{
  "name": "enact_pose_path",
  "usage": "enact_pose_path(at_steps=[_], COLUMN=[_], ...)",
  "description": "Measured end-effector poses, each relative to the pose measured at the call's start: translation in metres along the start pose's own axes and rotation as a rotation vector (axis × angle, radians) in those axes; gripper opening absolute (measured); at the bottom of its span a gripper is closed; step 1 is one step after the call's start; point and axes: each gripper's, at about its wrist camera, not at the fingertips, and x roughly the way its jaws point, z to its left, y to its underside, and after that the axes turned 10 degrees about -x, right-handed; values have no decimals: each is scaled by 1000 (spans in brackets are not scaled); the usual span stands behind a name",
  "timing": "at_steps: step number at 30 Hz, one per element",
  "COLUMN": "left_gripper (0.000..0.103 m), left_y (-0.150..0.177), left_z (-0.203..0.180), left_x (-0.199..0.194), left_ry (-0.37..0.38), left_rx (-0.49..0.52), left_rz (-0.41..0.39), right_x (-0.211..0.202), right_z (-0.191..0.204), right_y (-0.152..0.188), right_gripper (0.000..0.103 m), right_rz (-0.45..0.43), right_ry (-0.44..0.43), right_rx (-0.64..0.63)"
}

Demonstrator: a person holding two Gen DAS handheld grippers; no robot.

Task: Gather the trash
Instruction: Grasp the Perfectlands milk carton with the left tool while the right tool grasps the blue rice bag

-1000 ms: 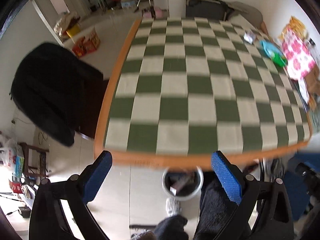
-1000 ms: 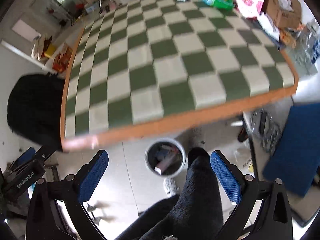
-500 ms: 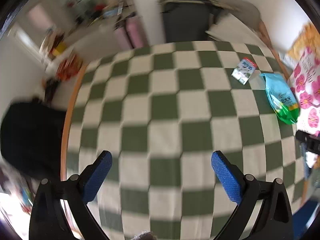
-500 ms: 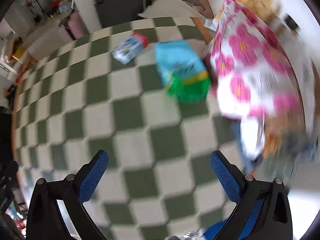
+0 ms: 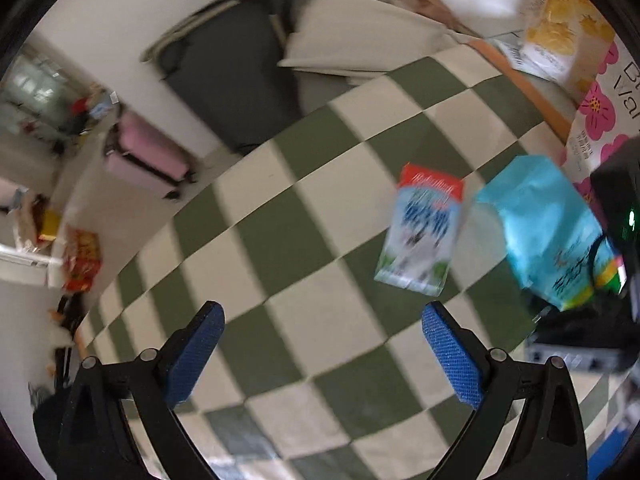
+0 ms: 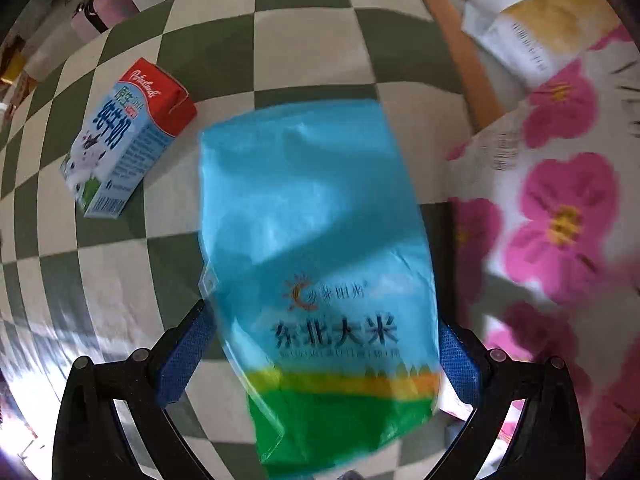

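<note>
A blue and green rice bag (image 6: pixel 320 264) lies flat on the green-and-white checked table (image 6: pixel 120 280); it also shows in the left wrist view (image 5: pixel 548 236). My right gripper (image 6: pixel 324 356) is open, its blue pads straddling the bag's lower half. A milk carton with a red top (image 6: pixel 124 136) lies on its side left of the bag; in the left wrist view the carton (image 5: pixel 424 232) is ahead and right of my left gripper (image 5: pixel 320 356), which is open and empty above the table.
A pink-flowered white package (image 6: pixel 560 216) lies right of the bag. A yellow-printed box (image 5: pixel 556 36) sits at the table's far right corner. Beyond the far edge stand a dark chair (image 5: pixel 232 80) and a pink suitcase (image 5: pixel 148 160).
Both grippers swept from the table's near edge and the floor bin across to the far right corner. The right gripper has come down around the rice bag; the left has closed in on the carton.
</note>
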Motion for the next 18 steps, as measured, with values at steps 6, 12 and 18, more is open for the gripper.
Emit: enact_pose_path(at_steps=[6, 12, 18], left_gripper=[100, 50, 49], left_y=[-25, -29, -11], left_z=[-32, -42, -31], left_x=[38, 60, 53], left_ry=[115, 190, 180], left_rx=[65, 47, -46], left_rz=[110, 164, 161], right_x=[2, 4, 6], right_z=[-14, -25, -29], right_y=[-3, 6, 11], right_gripper=[100, 100, 99], right_rz=[-48, -50, -46], right_ry=[-24, -55, -54], right_rx=[119, 180, 170])
